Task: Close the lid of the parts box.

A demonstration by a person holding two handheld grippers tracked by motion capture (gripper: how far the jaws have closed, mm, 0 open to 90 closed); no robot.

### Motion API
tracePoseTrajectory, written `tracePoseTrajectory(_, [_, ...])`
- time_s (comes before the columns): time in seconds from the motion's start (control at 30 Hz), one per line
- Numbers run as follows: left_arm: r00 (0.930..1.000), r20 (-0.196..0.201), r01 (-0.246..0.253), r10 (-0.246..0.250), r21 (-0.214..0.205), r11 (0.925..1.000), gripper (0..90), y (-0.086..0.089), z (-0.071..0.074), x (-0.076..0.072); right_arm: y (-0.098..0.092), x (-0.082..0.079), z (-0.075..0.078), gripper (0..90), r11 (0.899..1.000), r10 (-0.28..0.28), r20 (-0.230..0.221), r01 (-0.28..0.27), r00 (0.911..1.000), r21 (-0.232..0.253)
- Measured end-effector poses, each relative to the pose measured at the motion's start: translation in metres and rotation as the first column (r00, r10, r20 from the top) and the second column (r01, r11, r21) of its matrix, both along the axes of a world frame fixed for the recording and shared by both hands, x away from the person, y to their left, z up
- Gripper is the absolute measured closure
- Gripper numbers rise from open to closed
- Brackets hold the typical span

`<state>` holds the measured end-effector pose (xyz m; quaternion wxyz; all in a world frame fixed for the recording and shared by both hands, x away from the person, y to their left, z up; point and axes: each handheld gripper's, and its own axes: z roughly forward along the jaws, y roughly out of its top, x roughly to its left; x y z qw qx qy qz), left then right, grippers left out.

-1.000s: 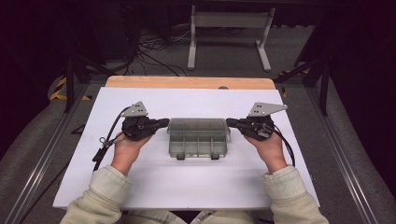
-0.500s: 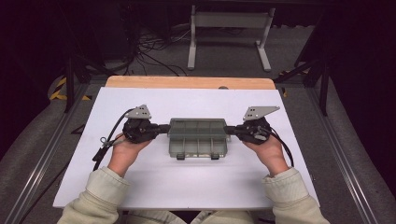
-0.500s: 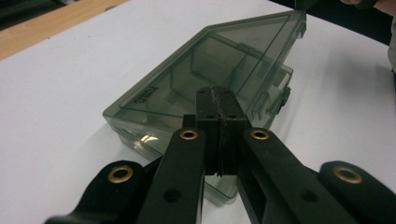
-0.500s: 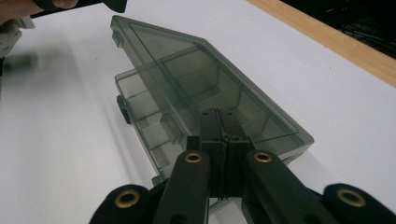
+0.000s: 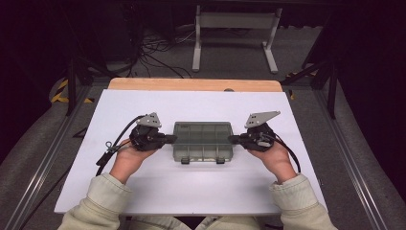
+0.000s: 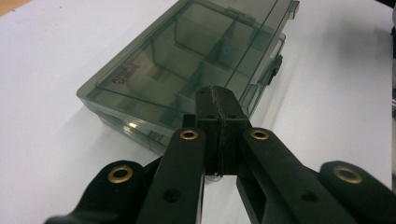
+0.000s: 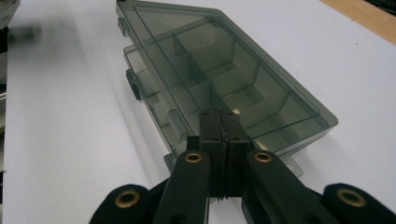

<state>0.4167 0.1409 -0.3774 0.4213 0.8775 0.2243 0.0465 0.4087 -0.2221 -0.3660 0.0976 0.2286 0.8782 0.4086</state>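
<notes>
Desk [image 5: 158, 191], white, takes up the middle of the high view; the box [image 5: 203, 141], a smoky clear compartment case with lid down, sits dead centre of it, long axis running left-right across the frame, two latches on the bottom edge toward the person. Left gripper [image 5: 168, 139] comes in from the frame's left and right gripper [image 5: 234, 140] from the frame's right, both level, pointing at each other straight along that long axis, one at each short end. Both look equally near: tips at or touching the end walls, can't tell from above which. Left gripper view: left gripper [image 6: 219, 100] clenched, pads together with nothing between, nose up against the near short end of the box [image 6: 187, 70], which runs away toward the upper right. Right gripper view: right gripper [image 7: 219, 122] likewise clenched on nothing, nose at the near end wall, box [image 7: 224, 79] stretching to the upper left, latches on its left side. My read: the box is pinned end to end between two closed noses, so any squeeze, lift or slide has to stay in line with the long axis or it will yaw out.
</notes>
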Motion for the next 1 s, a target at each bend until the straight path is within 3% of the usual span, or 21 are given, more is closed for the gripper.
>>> tracePoseTrajectory(0.5, [0.9986,-0.039,0.039,-0.036,0.064,0.9972,89.8,-0.009,-0.008,-0.001,0.006,-0.002,-0.009,90.0,0.996,0.017,-0.045,-0.021,0.9988,-0.083])
tracePoseTrajectory(1.0, [0.9967,-0.063,0.060,-0.051,0.153,0.9864,89.7,-0.017,-0.018,0.001,0.012,-0.003,-0.019,90.0,0.986,0.019,-0.068,-0.030,0.9975,-0.166])
